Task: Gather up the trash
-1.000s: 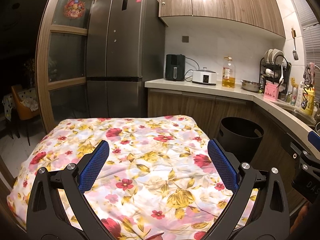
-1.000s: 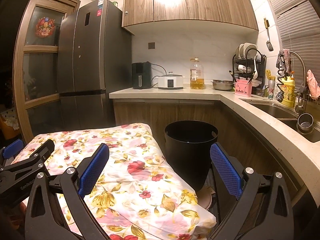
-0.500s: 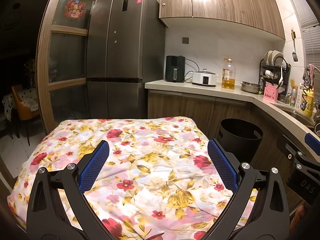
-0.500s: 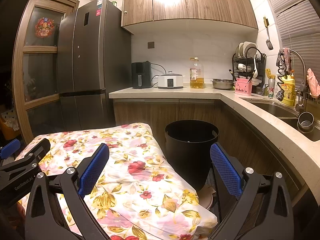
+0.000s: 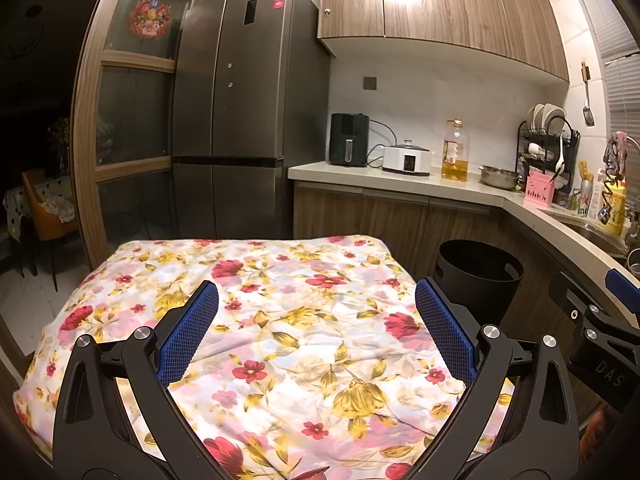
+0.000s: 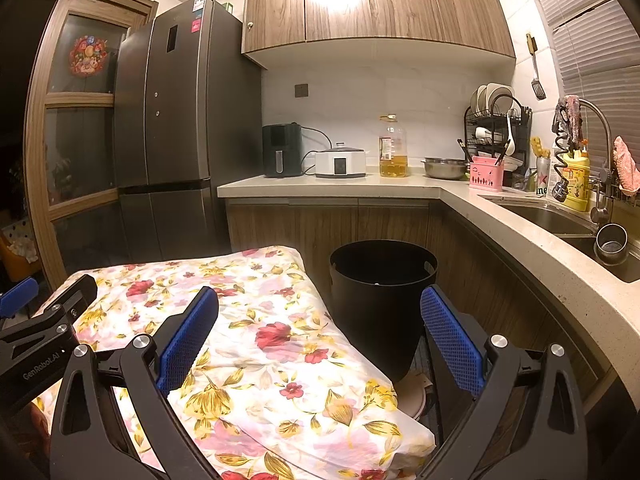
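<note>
A black trash bin (image 6: 382, 300) stands on the floor between the table and the cabinets; it also shows in the left wrist view (image 5: 478, 276). The table carries a floral cloth (image 5: 280, 320), also in the right wrist view (image 6: 260, 340). No trash shows on the cloth. My left gripper (image 5: 316, 328) is open and empty above the near half of the table. My right gripper (image 6: 320, 332) is open and empty above the table's right edge, with the bin just beyond it. Each gripper's body shows at the edge of the other's view.
A counter (image 6: 360, 190) runs along the back and right with an air fryer (image 6: 281, 151), cooker, oil bottle (image 6: 393, 148), bowl, dish rack and sink (image 6: 552, 220). A fridge (image 5: 244, 120) stands behind the table. A wooden door frame is at the left.
Both grippers stay open and empty. The views shifted only slightly; the right gripper's body sits a little lower in the left wrist view.
</note>
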`<state>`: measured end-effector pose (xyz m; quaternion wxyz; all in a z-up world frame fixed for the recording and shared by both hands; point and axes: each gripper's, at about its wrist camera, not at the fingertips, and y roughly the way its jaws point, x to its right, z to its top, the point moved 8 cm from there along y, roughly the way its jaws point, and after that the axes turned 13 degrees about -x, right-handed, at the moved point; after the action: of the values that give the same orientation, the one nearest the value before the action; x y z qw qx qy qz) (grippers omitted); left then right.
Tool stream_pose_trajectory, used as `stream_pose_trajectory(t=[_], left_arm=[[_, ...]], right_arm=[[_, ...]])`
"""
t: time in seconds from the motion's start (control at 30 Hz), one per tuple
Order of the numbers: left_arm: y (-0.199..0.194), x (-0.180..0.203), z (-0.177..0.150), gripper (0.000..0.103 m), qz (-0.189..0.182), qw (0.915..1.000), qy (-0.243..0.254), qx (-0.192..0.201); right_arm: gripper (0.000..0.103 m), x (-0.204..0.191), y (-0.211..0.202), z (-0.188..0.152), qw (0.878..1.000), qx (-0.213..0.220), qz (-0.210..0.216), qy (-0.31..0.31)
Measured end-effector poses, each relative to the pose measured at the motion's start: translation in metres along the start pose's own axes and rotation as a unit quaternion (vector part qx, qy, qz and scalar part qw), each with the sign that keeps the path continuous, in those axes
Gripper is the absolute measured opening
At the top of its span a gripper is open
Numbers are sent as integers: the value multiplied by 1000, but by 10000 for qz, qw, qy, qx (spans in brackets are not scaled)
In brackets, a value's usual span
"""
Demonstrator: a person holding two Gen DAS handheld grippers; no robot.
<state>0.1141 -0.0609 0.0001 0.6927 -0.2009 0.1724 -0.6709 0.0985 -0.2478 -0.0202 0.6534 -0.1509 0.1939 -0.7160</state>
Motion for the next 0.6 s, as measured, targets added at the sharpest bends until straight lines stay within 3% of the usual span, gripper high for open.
stream_pose_trajectory(t=[0.6], left_arm=[[-2, 1, 2, 97, -34, 10000, 2, 16]], right_arm=[[97, 1, 0, 0, 10000, 16, -20, 11]])
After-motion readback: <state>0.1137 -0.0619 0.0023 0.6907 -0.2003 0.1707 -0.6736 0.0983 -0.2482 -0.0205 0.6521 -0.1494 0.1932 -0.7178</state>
